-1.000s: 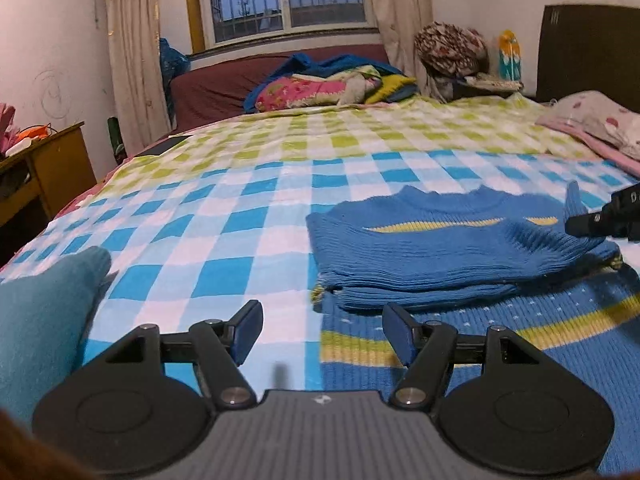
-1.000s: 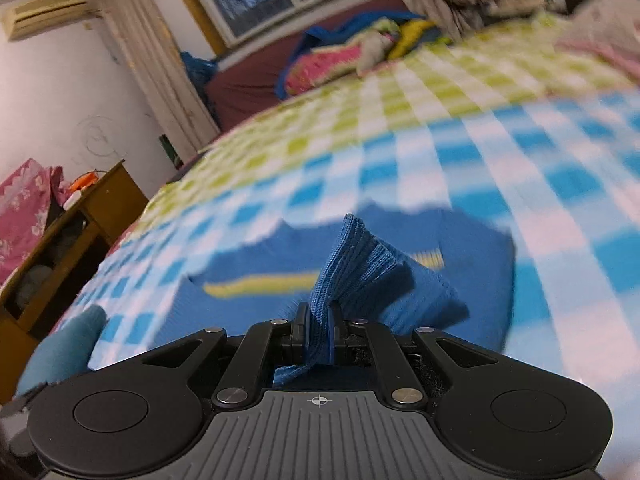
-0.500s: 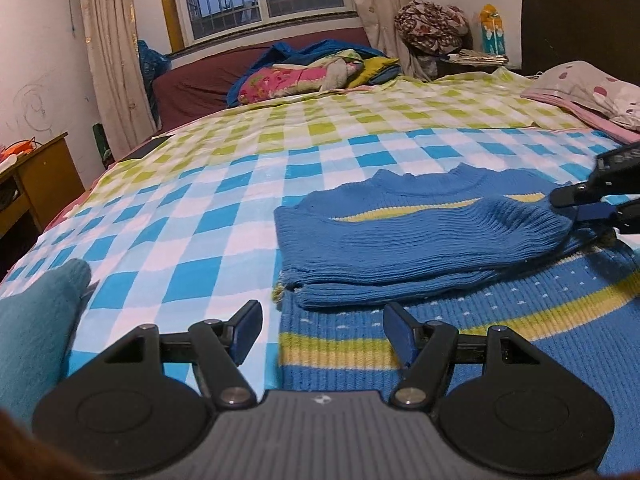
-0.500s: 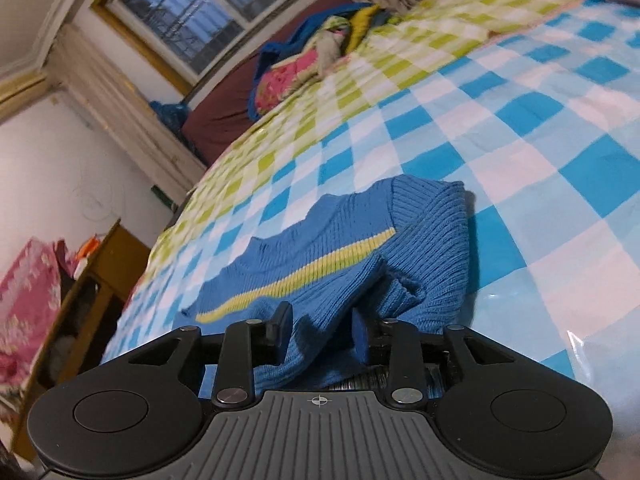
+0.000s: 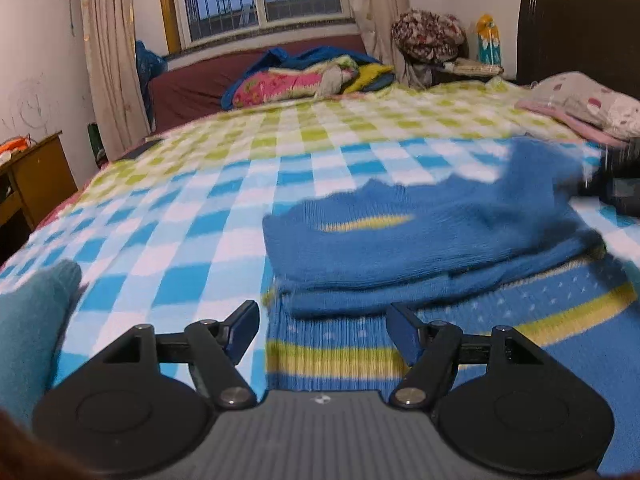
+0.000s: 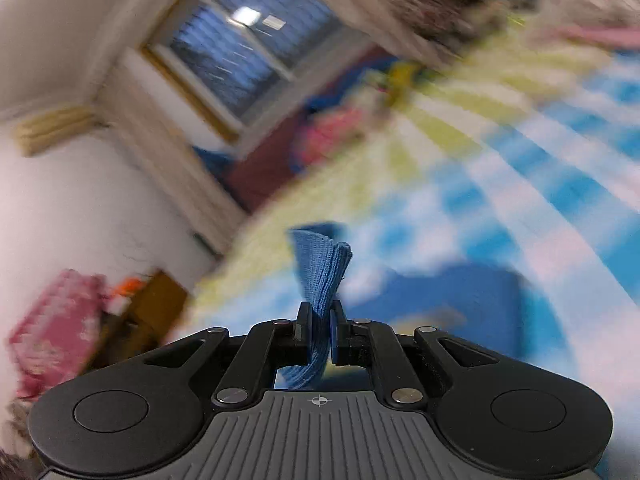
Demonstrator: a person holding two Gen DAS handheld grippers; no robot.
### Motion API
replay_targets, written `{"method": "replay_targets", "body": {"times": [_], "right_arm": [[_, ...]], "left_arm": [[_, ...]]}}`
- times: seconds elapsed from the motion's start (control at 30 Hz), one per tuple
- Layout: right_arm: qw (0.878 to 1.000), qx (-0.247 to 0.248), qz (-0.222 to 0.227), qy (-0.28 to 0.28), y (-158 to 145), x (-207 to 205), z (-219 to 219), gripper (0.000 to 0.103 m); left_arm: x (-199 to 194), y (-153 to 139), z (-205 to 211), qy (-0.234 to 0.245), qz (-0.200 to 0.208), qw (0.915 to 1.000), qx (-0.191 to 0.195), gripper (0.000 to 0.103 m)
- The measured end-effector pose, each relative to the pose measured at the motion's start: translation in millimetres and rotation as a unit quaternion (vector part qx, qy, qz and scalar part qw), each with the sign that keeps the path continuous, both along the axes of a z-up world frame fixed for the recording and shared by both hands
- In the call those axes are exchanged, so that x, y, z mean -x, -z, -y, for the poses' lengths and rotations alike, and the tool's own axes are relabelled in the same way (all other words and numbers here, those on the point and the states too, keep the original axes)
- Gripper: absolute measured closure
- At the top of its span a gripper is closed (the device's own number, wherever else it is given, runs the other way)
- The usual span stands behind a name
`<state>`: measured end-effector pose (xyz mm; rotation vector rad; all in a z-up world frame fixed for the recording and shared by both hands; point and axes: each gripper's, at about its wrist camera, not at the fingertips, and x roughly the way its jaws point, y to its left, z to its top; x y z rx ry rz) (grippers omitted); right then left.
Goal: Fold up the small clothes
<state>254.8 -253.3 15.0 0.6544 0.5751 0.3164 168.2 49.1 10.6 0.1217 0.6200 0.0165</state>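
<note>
The left tongs (image 5: pixel 322 330) are held wide apart and empty just above the blue sweater (image 5: pixel 420 256), spread ahead on the checked bed (image 5: pixel 192 216); its cuff is pinched between the closed right tongs (image 6: pixel 320 340); no writing is legible

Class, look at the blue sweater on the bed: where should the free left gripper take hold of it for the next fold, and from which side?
Judging by its pose, grip the sweater at its near striped hem, coming in low from the near edge. The hem lies flat just ahead of the open left gripper. The right gripper is shut on a ribbed edge at the far right.
</note>
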Motion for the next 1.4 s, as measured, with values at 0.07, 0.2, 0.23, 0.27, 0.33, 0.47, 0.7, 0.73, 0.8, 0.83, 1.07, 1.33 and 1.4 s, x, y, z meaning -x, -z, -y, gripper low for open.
{"method": "replay_targets", "body": {"times": [0.07,0.2,0.23,0.27,0.33,0.47,0.7,0.73,0.8,0.83,1.07,1.33,1.4], "right_arm": [[0.997,0.02,-0.068,0.023,28,-5,6,0.093],[0.997,0.015,-0.072,0.023,42,4,12,0.089],[0.997,0.022,-0.068,0.022,38,6,11,0.089],[0.997,0.028,-0.062,0.025,35,8,11,0.089],[0.998,0.036,-0.049,0.028,28,13,10,0.089],[0.998,0.048,-0.032,0.025,19,17,6,0.089],[0.993,0.091,-0.052,0.046,21,11,11,0.087],[0.992,0.099,-0.051,0.055,18,13,12,0.086],[0.989,0.119,-0.041,0.076,12,18,15,0.085],[0.988,0.127,-0.032,0.083,8,20,16,0.085],[0.983,0.184,0.016,-0.01,-7,0,-30,0.085],[0.972,0.225,-0.037,-0.055,22,-23,-51,0.088],[0.972,0.227,-0.033,-0.055,23,-19,-46,0.087]], "left_arm": [[2,3,1,0.0,-0.007,1.0,-0.005,0.028],[-1,3,3,0.001,-0.01,0.9998,-0.019,0.028],[-2,2,3,0.0,-0.009,0.9998,-0.019,0.028],[-3,0,4,-0.001,-0.006,0.9998,-0.018,0.028],[-6,-3,5,-0.003,0.001,0.9998,-0.019,0.028],[-18,-7,11,-0.007,0.013,0.9996,-0.024,0.028],[-47,-2,13,-0.026,0.015,0.9995,-0.01,0.028],[-51,-2,11,-0.029,0.013,0.9995,-0.004,0.028],[-55,0,9,-0.034,0.012,0.9993,0.004,0.028],[-58,0,9,-0.034,0.013,0.9993,0.006,0.028],[-77,2,13,-0.03,0.01,0.9995,0.004,0.028],[-75,24,-7,-0.056,-0.026,0.9981,-0.01,0.022],[-72,22,-11,-0.064,-0.026,0.9976,-0.006,0.022]]}}
